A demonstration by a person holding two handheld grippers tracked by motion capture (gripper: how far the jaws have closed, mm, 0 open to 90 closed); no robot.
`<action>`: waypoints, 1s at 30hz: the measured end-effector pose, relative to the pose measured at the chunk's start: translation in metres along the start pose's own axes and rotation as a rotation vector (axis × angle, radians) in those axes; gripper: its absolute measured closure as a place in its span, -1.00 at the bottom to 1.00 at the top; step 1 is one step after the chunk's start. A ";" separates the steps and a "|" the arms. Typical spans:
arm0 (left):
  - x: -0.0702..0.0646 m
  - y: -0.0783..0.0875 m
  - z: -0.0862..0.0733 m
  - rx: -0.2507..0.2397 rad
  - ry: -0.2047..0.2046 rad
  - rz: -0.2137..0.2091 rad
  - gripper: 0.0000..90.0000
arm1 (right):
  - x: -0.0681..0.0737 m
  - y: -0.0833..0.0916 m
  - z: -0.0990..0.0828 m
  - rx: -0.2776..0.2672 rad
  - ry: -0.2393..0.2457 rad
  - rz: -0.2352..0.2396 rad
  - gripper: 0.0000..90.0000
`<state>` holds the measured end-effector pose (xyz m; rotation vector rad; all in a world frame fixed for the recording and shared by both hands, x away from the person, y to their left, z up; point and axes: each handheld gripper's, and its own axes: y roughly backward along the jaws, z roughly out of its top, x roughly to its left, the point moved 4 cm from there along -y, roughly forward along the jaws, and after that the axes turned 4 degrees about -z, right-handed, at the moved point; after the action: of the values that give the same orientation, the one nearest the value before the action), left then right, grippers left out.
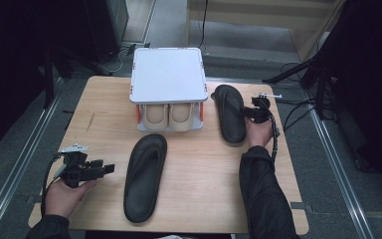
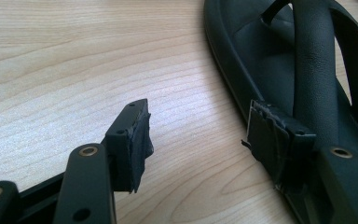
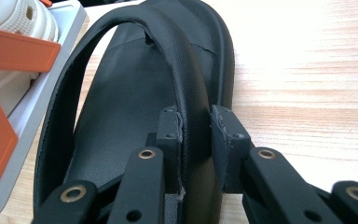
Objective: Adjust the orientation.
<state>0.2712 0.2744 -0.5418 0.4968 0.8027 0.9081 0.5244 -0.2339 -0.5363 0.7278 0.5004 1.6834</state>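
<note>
Black rubber flip-flop sandal [image 1: 144, 177] lies nearest the camera, heel at 6 o'clock, toe at 12, just right of the left gripper [image 1: 108, 168], whose jaws stand wide and empty at its 9 o'clock side. Across the wooden table [image 1: 204, 199], the right gripper [image 3: 196, 135] has its 2 jaws narrowed around the side strap of the second black sandal [image 1: 229, 113], one pad touching, the other barely apart. That sandal's long axis also runs 6 to 12, beside the white shoe rack [image 1: 167, 74] holding 2 beige clogs [image 1: 168, 115].
</note>
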 end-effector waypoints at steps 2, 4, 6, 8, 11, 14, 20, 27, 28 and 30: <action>0.000 0.000 0.000 0.001 0.000 -0.001 -0.12 | 0.001 0.001 0.001 0.000 -0.004 0.001 0.68; 0.000 0.000 0.000 0.005 -0.004 0.000 -0.12 | 0.001 0.002 0.001 -0.001 -0.004 0.005 0.69; -0.001 0.000 0.000 0.003 -0.004 -0.003 -0.12 | 0.002 0.004 0.002 0.005 -0.002 0.008 0.69; -0.001 0.000 0.001 0.000 -0.004 -0.005 -0.12 | 0.002 0.005 0.002 0.002 -0.006 0.016 0.69; -0.001 0.000 0.001 -0.004 -0.003 -0.006 -0.12 | 0.003 0.010 0.003 0.001 -0.004 0.024 0.70; 0.000 0.001 0.002 -0.006 -0.005 -0.008 -0.12 | 0.006 0.014 0.005 -0.001 -0.006 0.033 0.70; -0.001 -0.002 0.005 -0.004 -0.014 -0.012 -0.12 | 0.008 0.023 0.003 0.006 0.011 0.038 0.70; -0.005 -0.006 0.010 0.010 -0.033 -0.032 -0.13 | 0.007 0.038 -0.004 0.010 0.014 0.046 0.70; -0.006 -0.007 0.011 0.004 -0.034 -0.031 -0.13 | 0.006 0.040 -0.005 0.009 0.009 0.047 0.70; -0.006 -0.009 0.013 0.003 -0.039 -0.036 -0.13 | 0.005 0.044 -0.007 0.008 0.001 0.055 0.70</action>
<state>0.2832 0.2635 -0.5376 0.5003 0.7753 0.8615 0.4873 -0.2393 -0.5109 0.7531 0.4922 1.7334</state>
